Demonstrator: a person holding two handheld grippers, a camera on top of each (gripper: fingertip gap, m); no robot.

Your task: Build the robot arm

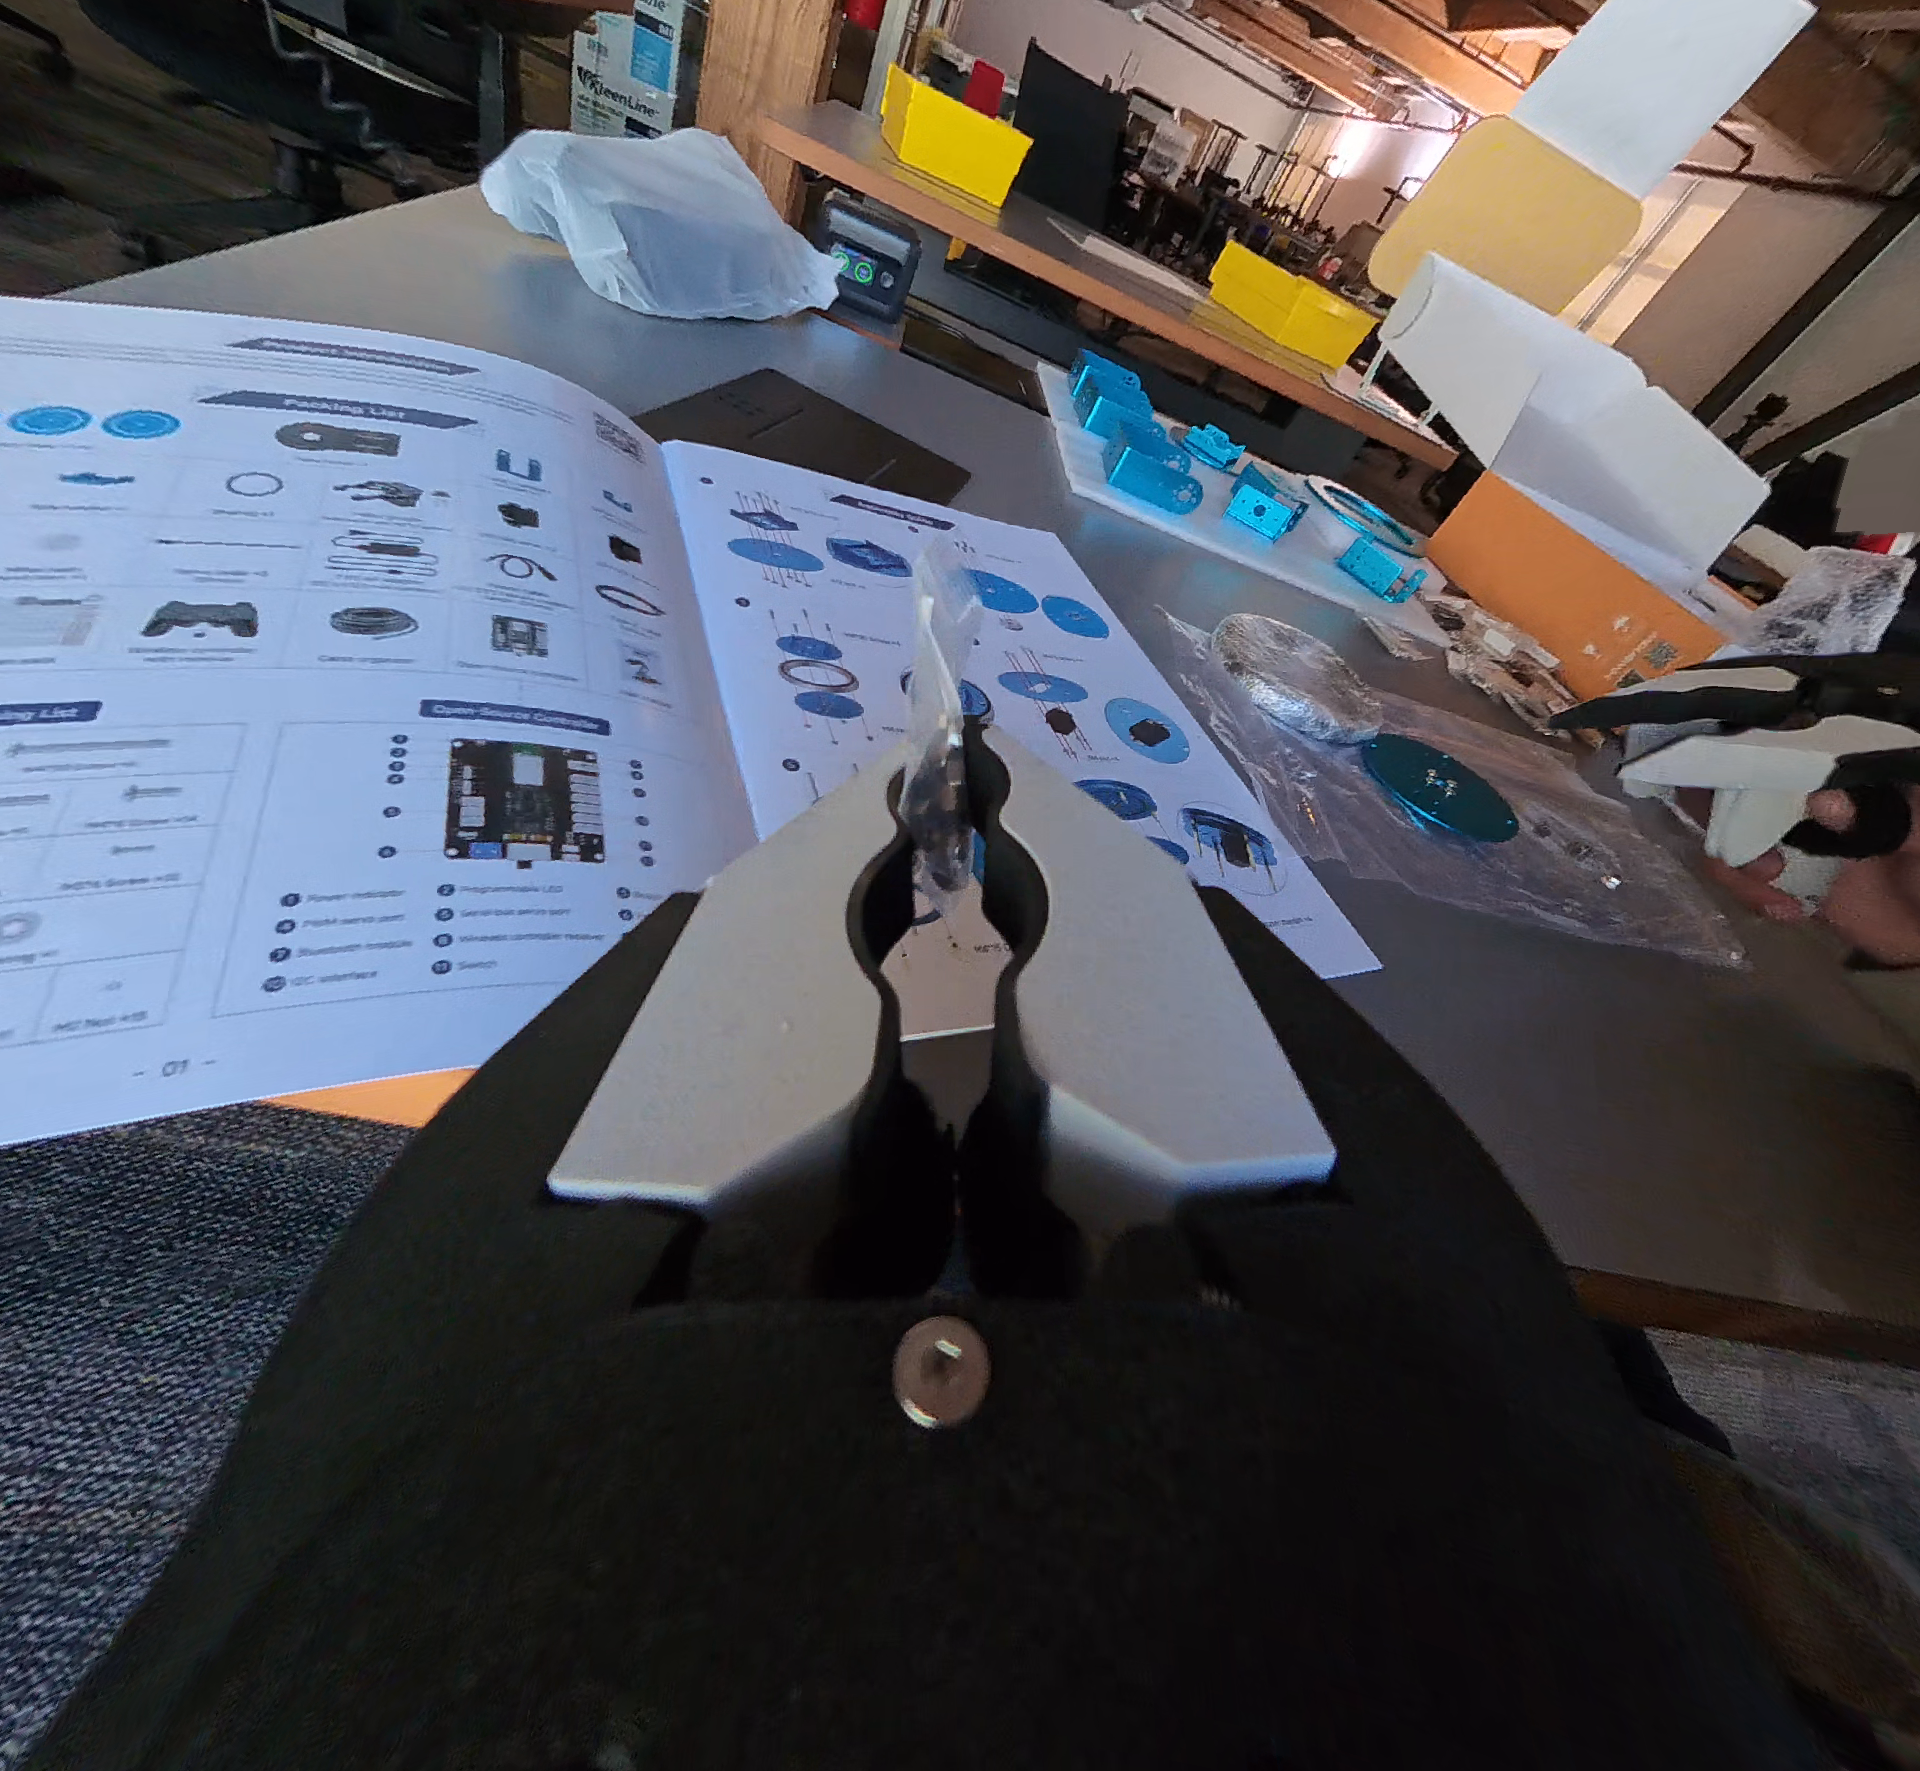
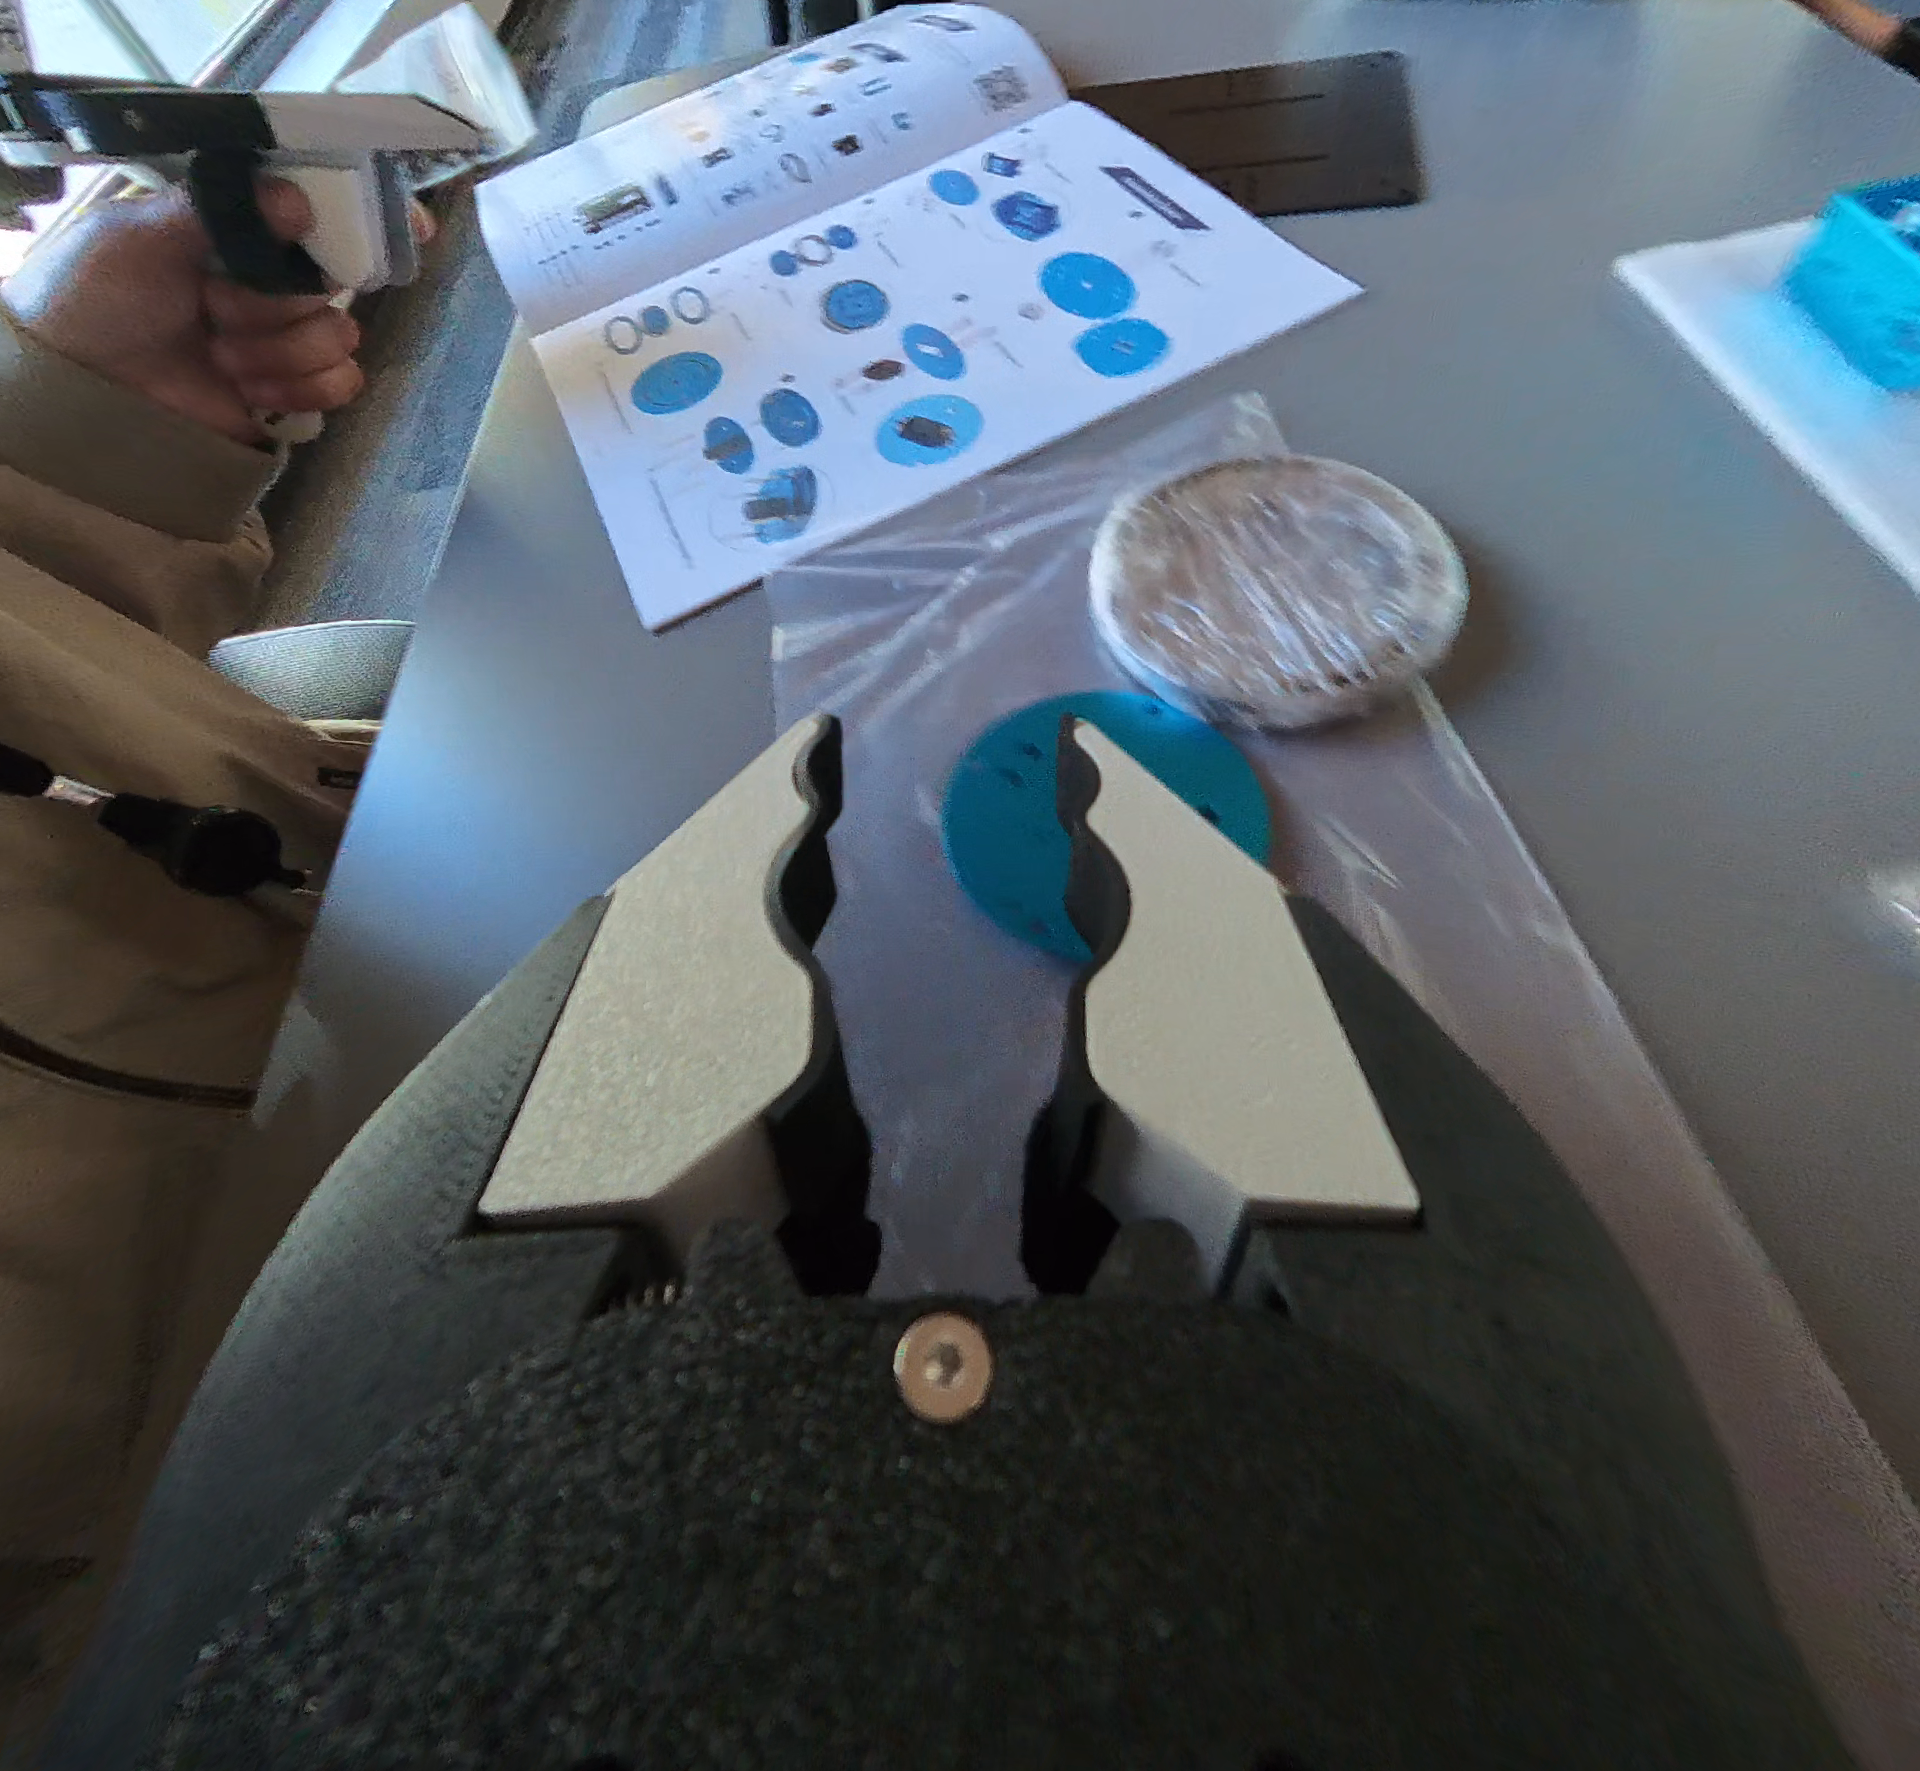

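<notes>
Fingers at work over the grey counter

Left gripper (image 1: 940, 765) has its fingers clamped on a small clear plastic bag of dark hardware (image 1: 940, 734), lifted above the open white instruction booklet (image 1: 436, 682). Right gripper (image 2: 951, 745), fingers apart and empty, hovers just over a flat blue perforated metal disc (image 2: 1013, 802) on a clear plastic sheet (image 2: 1039, 516), beside a film-wrapped round silver part (image 2: 1278, 594).

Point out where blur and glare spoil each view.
Left wrist view: the open booklet's left page is smeared and the hanging white card blurred. Right wrist view: the blue bracket is blurred, and the clear plastic bag shows glare.
</notes>
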